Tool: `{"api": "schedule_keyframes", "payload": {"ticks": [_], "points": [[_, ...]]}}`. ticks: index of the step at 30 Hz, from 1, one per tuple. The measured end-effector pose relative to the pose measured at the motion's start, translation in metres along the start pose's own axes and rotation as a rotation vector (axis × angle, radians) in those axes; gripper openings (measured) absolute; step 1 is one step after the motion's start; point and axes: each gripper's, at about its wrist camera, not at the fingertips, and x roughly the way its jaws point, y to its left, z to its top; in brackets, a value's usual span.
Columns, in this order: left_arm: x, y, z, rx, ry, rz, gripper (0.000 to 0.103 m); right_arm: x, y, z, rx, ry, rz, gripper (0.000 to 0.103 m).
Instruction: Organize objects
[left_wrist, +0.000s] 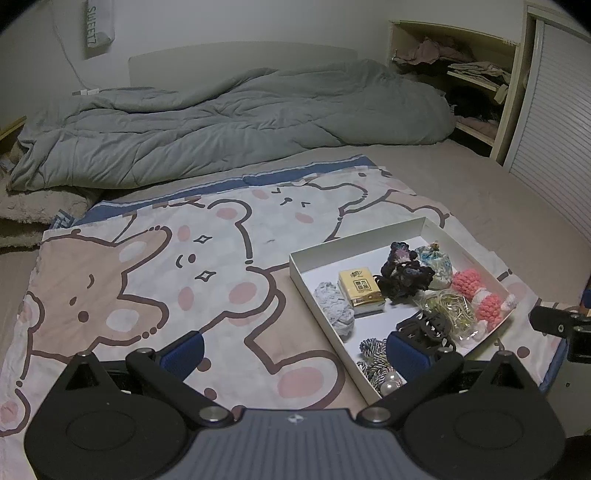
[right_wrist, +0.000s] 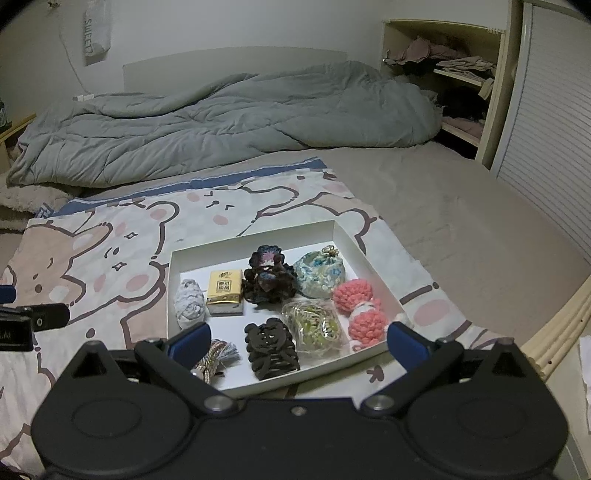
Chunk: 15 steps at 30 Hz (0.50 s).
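Observation:
A shallow white box (right_wrist: 255, 234) (left_wrist: 354, 236) lies on a bear-print cloth (left_wrist: 155, 266) on the bed. Inside it are a yellow tissue pack (right_wrist: 224, 291) (left_wrist: 360, 290), a grey yarn bundle (right_wrist: 189, 302) (left_wrist: 334, 308), a dark crocheted piece (right_wrist: 267, 277) (left_wrist: 402, 271), a floral pouch (right_wrist: 321, 273) (left_wrist: 437, 264), a pink knitted toy (right_wrist: 360, 306) (left_wrist: 476, 293), a bag of rubber bands (right_wrist: 314, 325), a black hair claw (right_wrist: 271, 349) (left_wrist: 424, 325) and a braided cord (right_wrist: 216, 354) (left_wrist: 373, 350). My right gripper (right_wrist: 297, 339) is open over the box's near edge. My left gripper (left_wrist: 293, 349) is open, left of the box.
A rumpled grey duvet (right_wrist: 221, 118) covers the far half of the bed. Open shelves (right_wrist: 454, 74) with clothes and a slatted door (right_wrist: 546, 122) stand at the right. Bare mattress (right_wrist: 461, 221) lies right of the cloth; a cream bed frame edge (right_wrist: 565, 321) runs at the near right.

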Motion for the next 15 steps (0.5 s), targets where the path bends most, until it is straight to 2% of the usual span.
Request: {"api": "schedule_keyframes", "payload": {"ticks": [15], "points": [[0.0029, -0.0010, -0.0011, 0.001, 0.014, -0.004, 0.103, -0.0003, 0.0031, 0.0003, -0.015, -0.002, -0.001, 0.103]]}}
